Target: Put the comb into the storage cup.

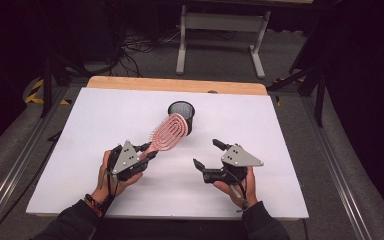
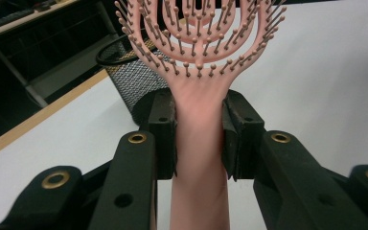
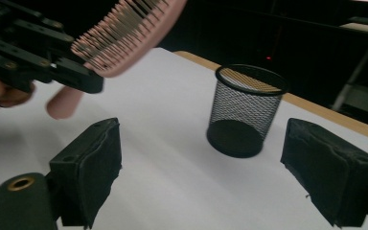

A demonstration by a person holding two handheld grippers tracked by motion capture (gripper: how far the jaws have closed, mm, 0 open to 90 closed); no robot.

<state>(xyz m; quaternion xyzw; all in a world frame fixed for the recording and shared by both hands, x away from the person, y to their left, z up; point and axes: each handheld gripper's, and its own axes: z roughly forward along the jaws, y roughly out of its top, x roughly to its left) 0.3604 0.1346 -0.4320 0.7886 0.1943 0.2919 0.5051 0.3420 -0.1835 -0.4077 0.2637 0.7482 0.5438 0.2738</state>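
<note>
— Where are we holding the brush (image 1: 169,132)?
— Our left gripper (image 1: 147,151) is pinching its handle, head tilting up toward the cup (image 1: 181,113) just beyond. Our right gripper (image 1: 209,154) is hanging spread, empty, farther off over the counter (image 1: 280,150).

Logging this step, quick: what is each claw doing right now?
Left claw: closed on the pink hairbrush handle.
Right claw: open, holding nothing.

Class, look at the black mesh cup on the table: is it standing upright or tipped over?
Upright. The mesh cup stands on its round base on the white table, open rim on top.
</note>
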